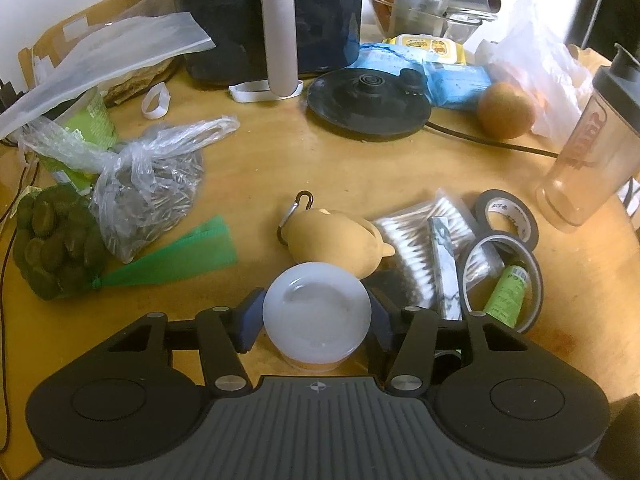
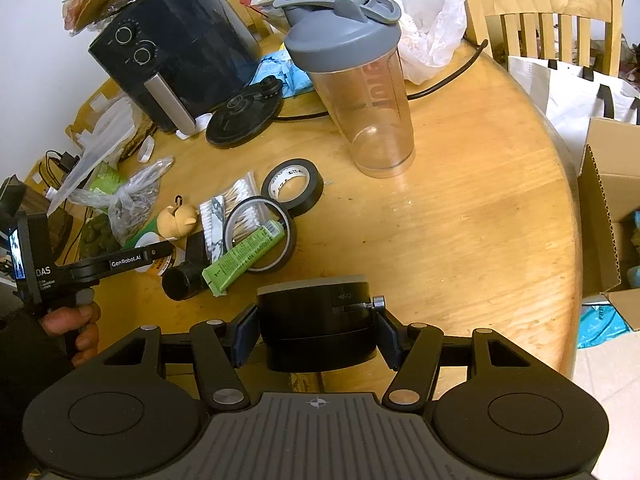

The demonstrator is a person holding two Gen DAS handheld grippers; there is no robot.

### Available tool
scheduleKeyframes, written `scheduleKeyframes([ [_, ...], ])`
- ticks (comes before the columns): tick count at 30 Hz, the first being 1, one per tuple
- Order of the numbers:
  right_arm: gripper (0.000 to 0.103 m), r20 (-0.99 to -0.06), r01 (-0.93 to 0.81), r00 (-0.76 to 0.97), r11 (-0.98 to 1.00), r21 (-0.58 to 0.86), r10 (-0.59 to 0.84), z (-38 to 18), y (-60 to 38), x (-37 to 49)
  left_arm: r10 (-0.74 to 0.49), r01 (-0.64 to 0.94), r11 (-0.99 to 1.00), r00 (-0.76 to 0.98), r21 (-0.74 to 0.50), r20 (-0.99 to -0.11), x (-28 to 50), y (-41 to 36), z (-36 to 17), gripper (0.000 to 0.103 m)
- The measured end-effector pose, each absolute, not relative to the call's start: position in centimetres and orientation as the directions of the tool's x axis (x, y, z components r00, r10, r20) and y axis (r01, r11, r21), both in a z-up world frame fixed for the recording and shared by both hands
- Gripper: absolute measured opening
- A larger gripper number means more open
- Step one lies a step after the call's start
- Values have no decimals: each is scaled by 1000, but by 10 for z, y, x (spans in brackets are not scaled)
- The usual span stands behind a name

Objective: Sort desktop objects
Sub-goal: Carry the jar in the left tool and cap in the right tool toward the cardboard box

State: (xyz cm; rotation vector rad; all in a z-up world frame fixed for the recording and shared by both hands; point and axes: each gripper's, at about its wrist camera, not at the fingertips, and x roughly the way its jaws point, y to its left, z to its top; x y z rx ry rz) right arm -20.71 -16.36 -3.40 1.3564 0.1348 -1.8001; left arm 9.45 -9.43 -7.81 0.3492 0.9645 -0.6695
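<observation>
Left wrist view, lower centre: the left gripper (image 1: 316,316) clamps its 2 fingers against the sides of a white-lidded round container (image 1: 317,311), which appears to rest on the wooden table (image 1: 272,168). Just above it lies a tan bear-shaped toy (image 1: 336,240) with a carabiner. At centre right, a cotton swab pack (image 1: 416,240), 2 tape rolls (image 1: 506,216) and a green tube (image 1: 505,290) sit clustered. At upper centre stands a black air fryer (image 1: 272,20).

Right wrist view, lower centre: the right gripper (image 2: 316,334) grasps a black cylindrical device (image 2: 316,326) between both fingers, near the table edge. At upper centre stands a clear shaker bottle (image 2: 360,80) with a grey lid.
</observation>
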Motion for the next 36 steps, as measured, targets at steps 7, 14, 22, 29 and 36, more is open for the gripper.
scheduleKeyframes([
  [7, 63, -826, 673, -50, -630, 387, -561, -33, -162, -207, -354, 648, 761, 382, -27, -854, 96, -93, -77, 53],
  [14, 63, -818, 676, -65, -627, 386, -572, -28, -163, -207, -366, 626, 779, 392, -47, -844, 89, -76, -64, 53],
  [22, 63, -813, 688, -59, -614, 388, -580, -23, -164, -201, -395, 606, 792, 416, -73, -819, 78, -55, -44, 53],
  [29, 63, -805, 703, -56, -596, 388, -591, -16, -165, -193, -428, 601, 792, 420, -108, -800, 64, -38, -27, 53],
  [36, 63, -804, 712, -53, -587, 386, -593, -13, -166, -184, -473, 617, 774, 415, -142, -777, 45, -20, -1, 53],
])
